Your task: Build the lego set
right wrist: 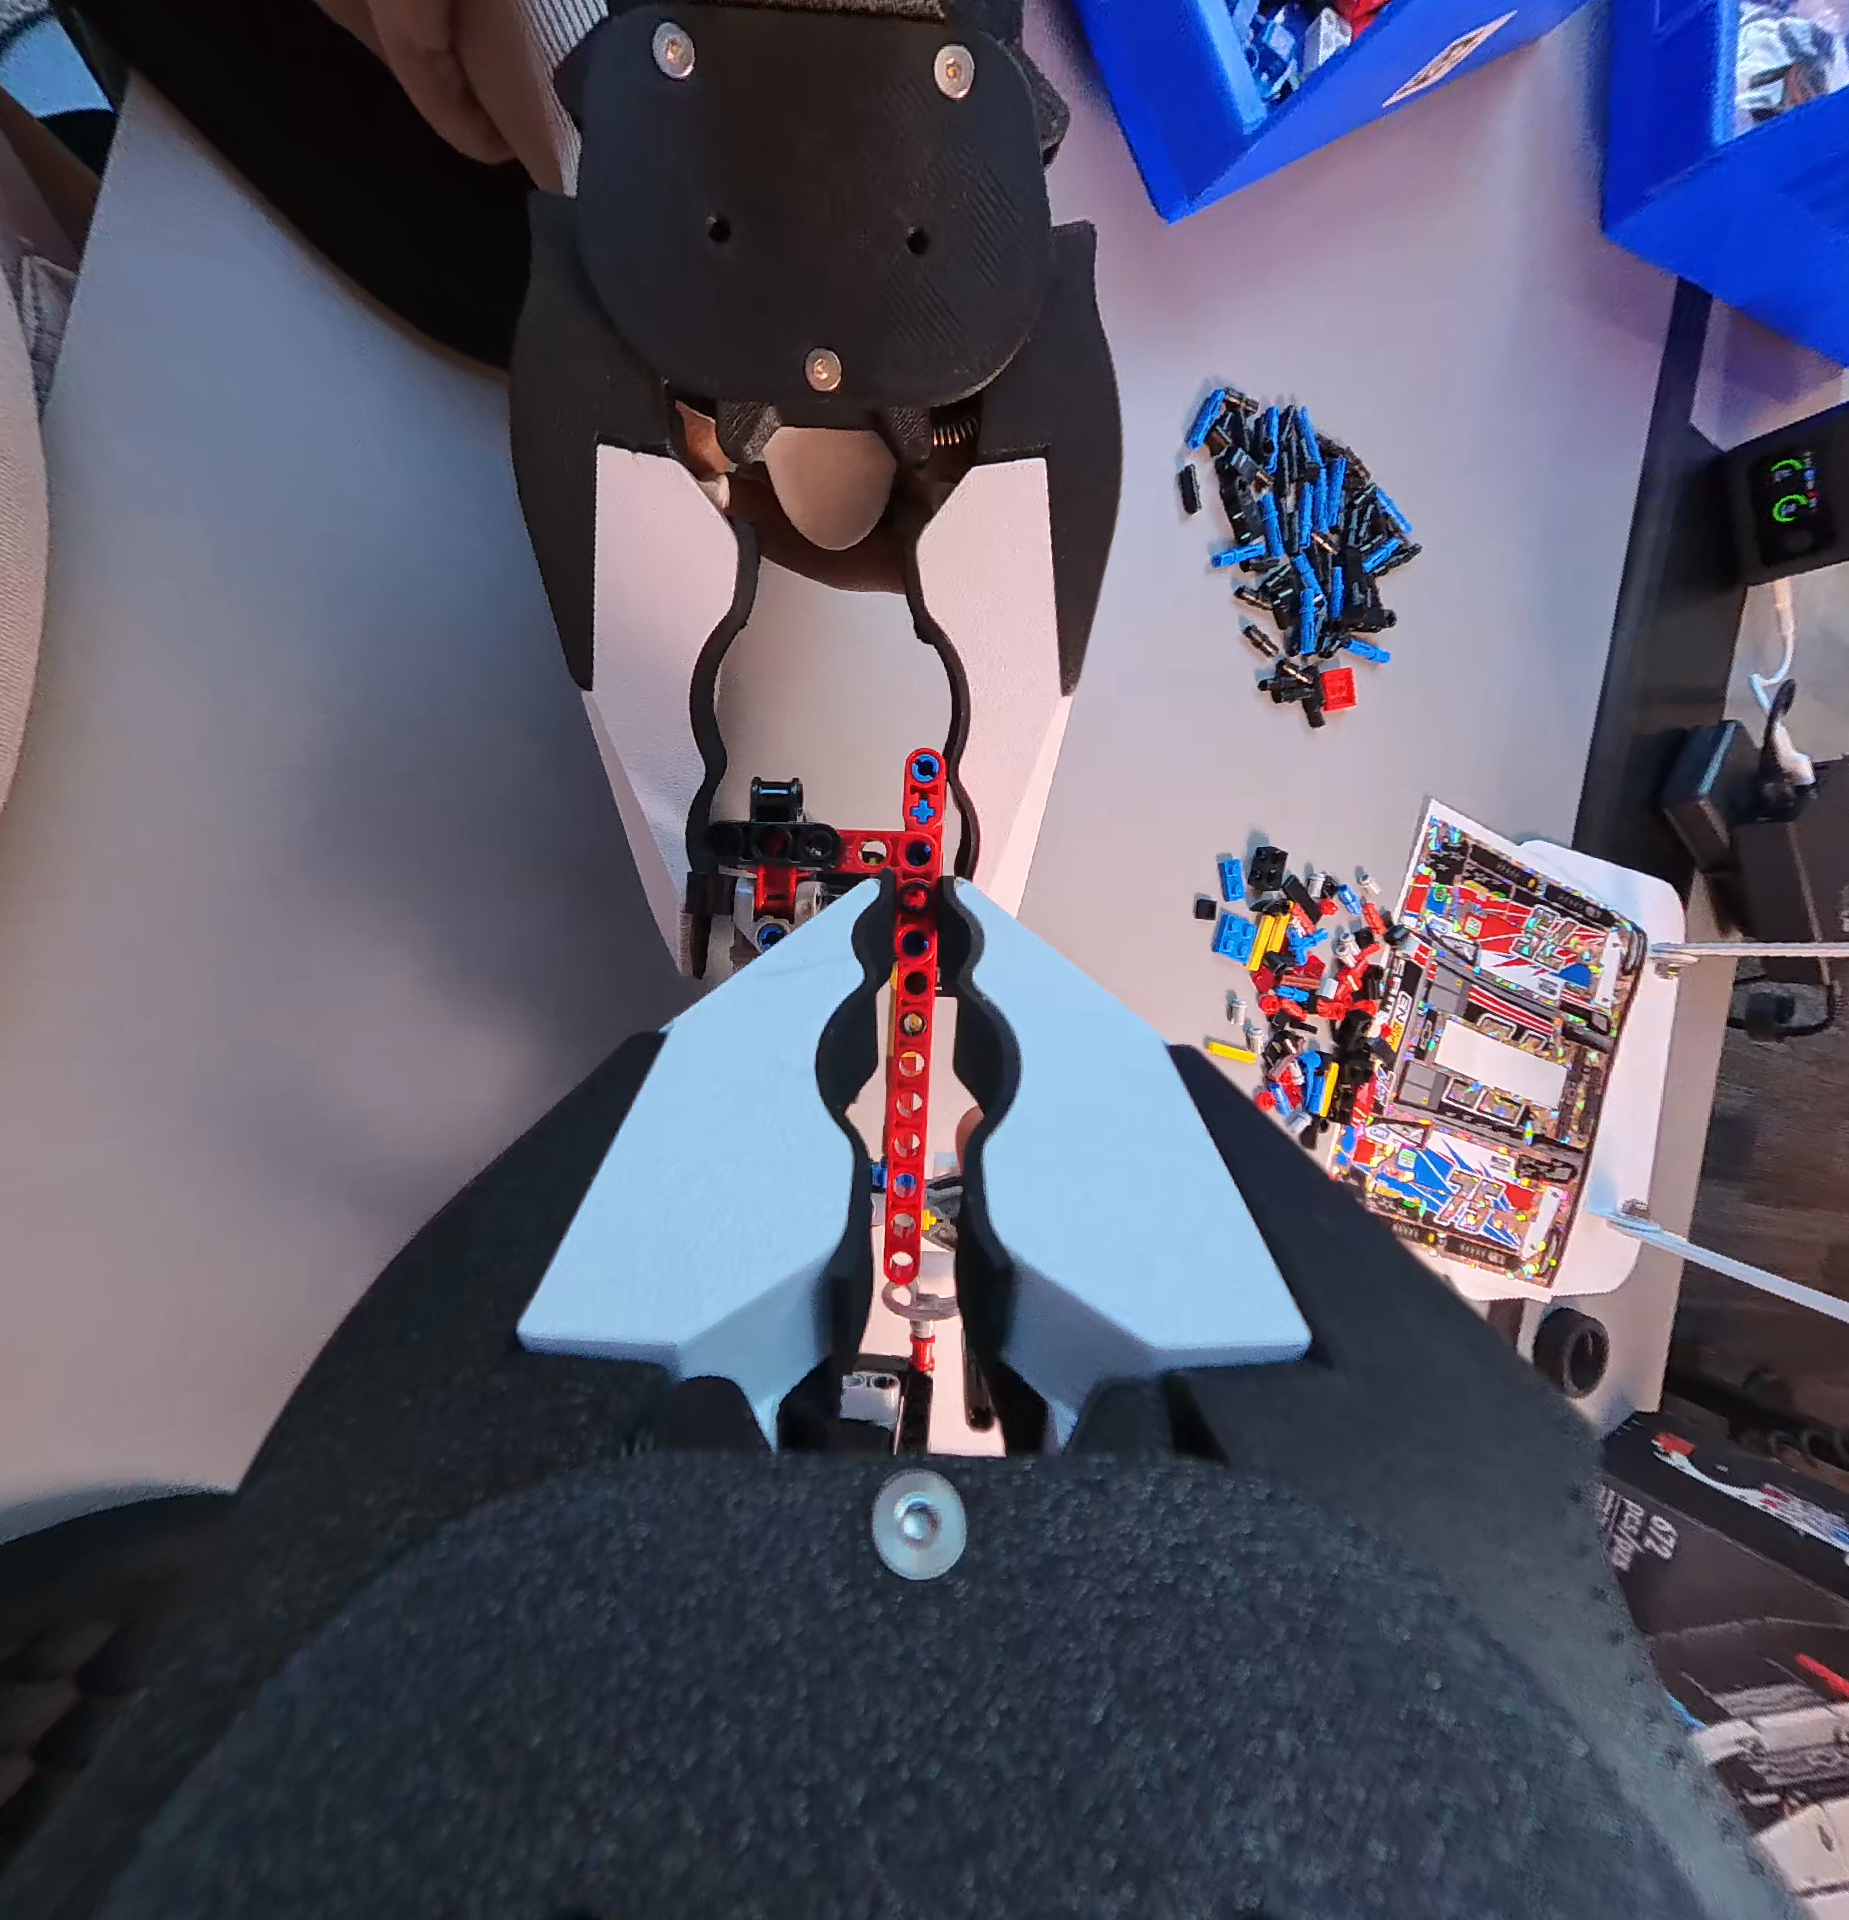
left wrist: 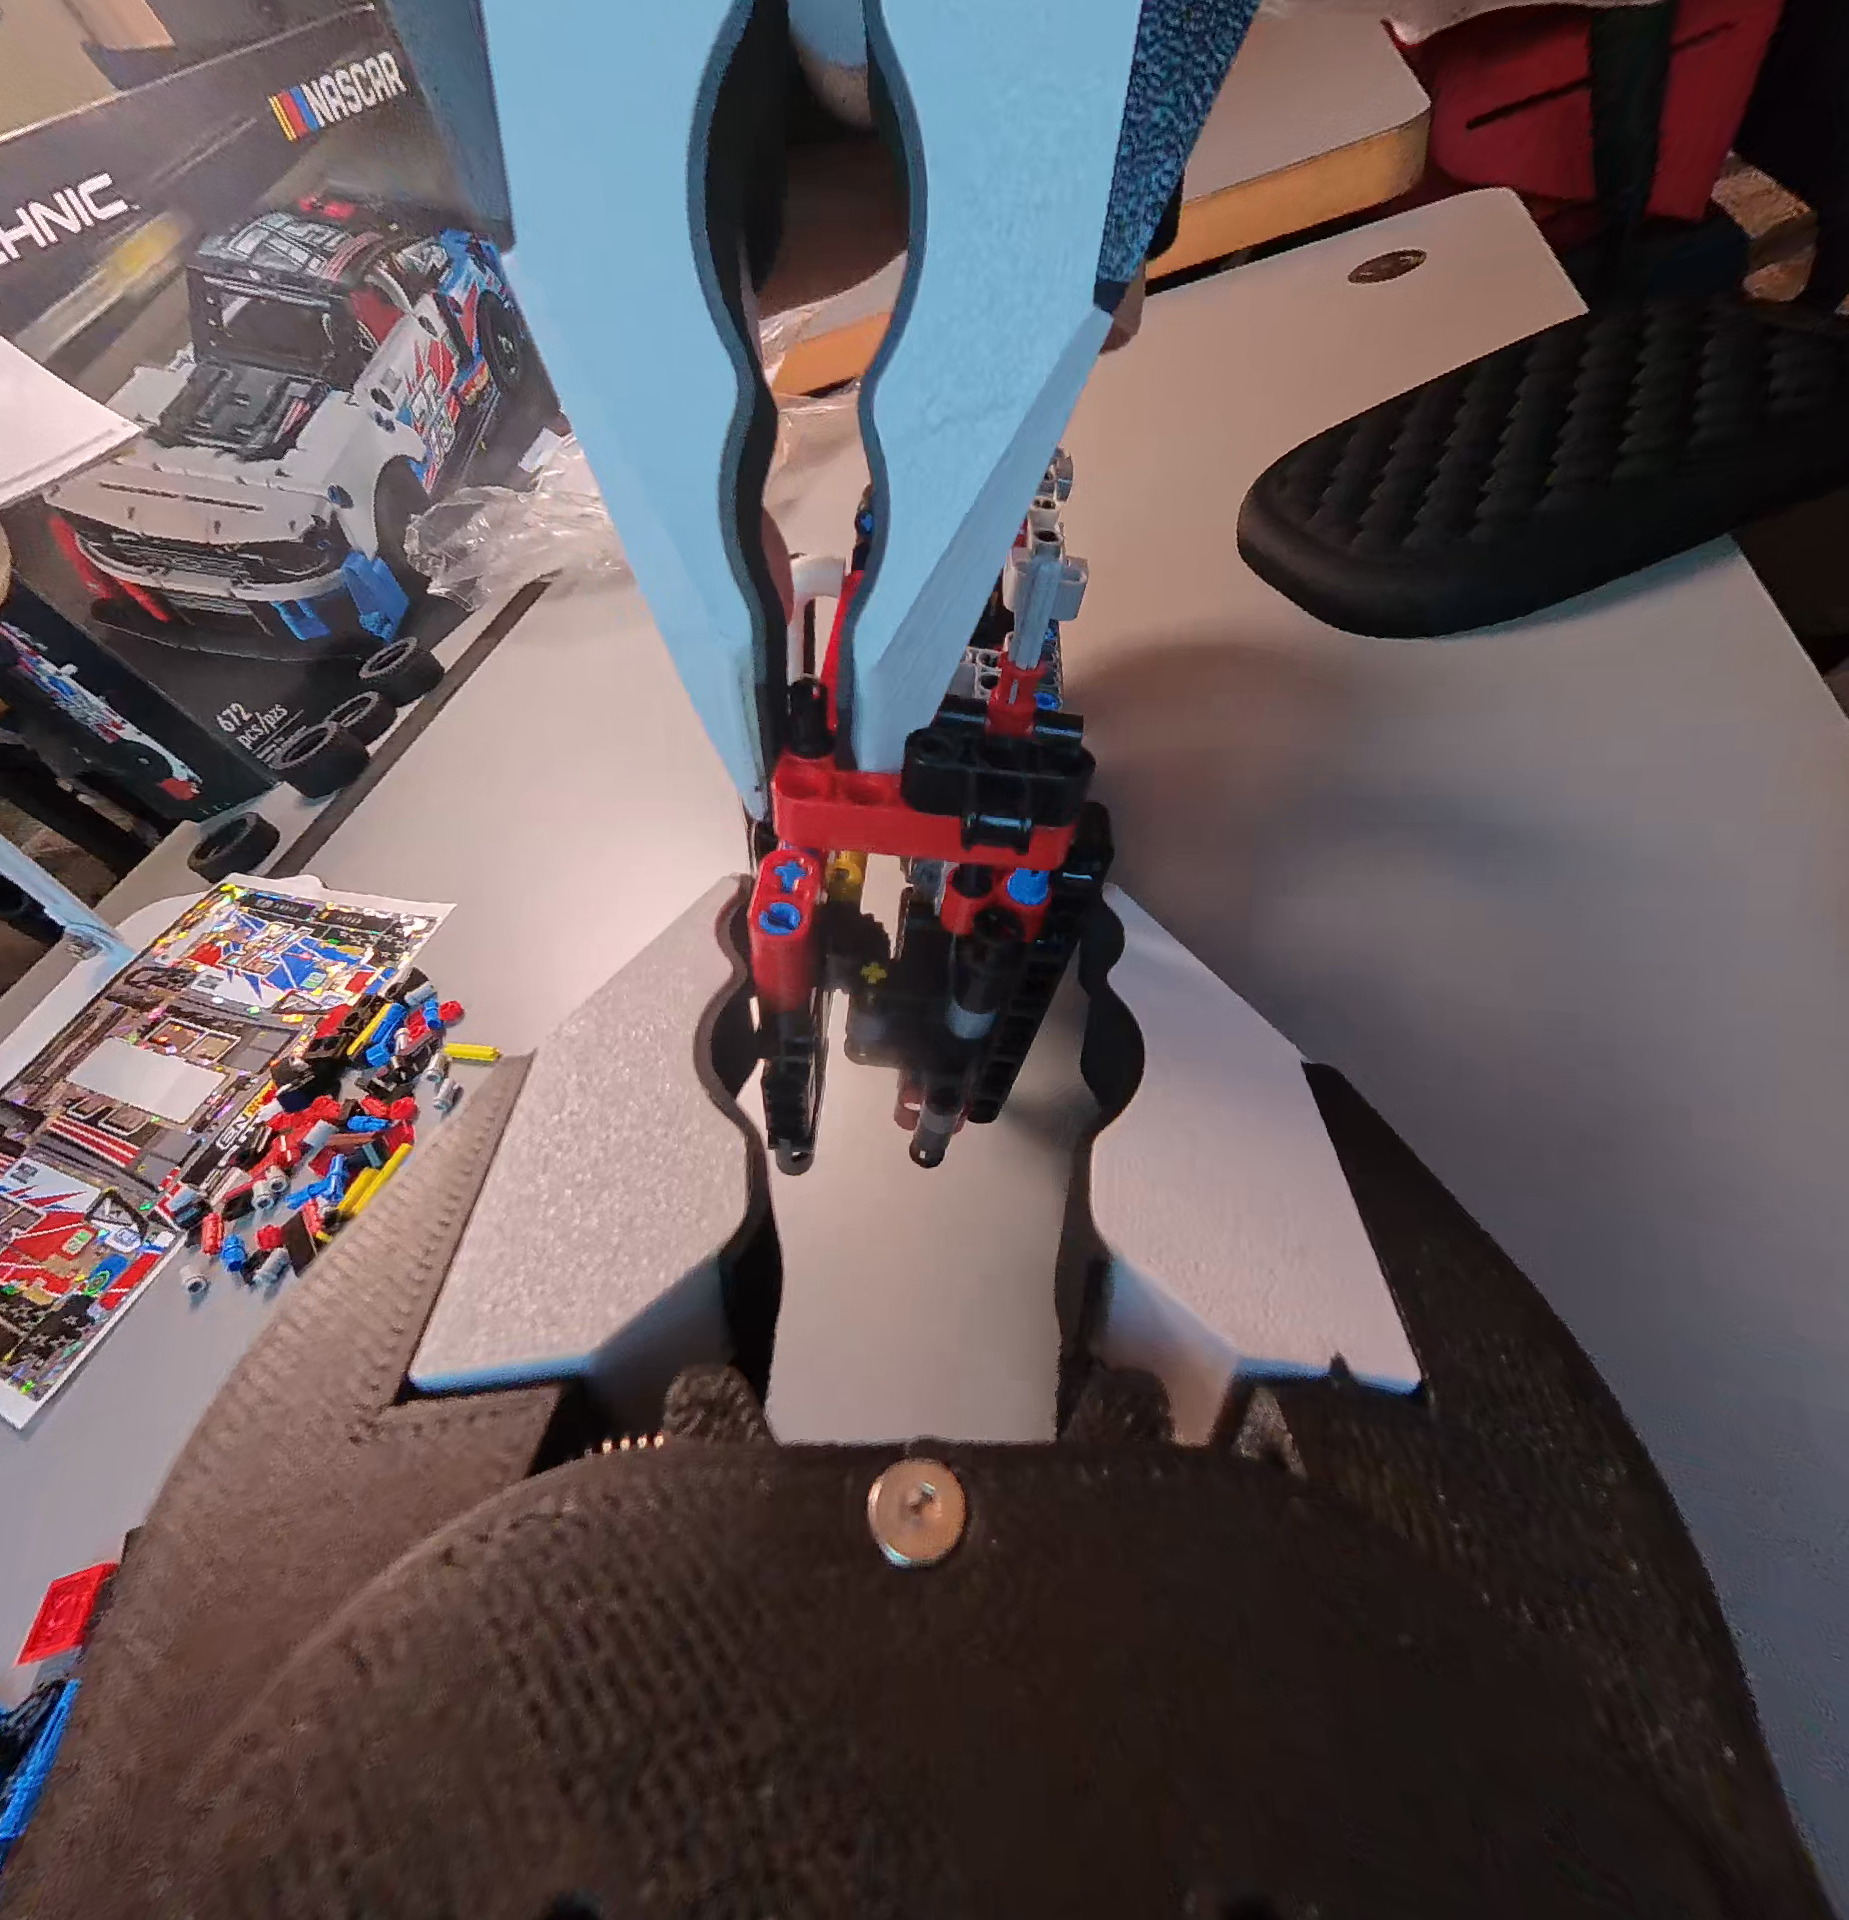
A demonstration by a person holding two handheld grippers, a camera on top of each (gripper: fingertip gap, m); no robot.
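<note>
Lego assembly (left wrist: 920, 935) sits clamped by our left gripper (left wrist: 925, 914) while our right gripper (right wrist: 915, 904) pinches its long red beam (right wrist: 912, 1039); we should press squarely, keeping holes aligned.

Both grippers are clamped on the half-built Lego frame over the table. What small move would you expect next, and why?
Probably a short squeeze of the long red beam sideways into the assembly. The right gripper is shut on that beam, while the left gripper holds the black frame from the opposite end, so the model is braced. Neither tool is near the loose parts pile, so no new piece seems intended yet.
</note>
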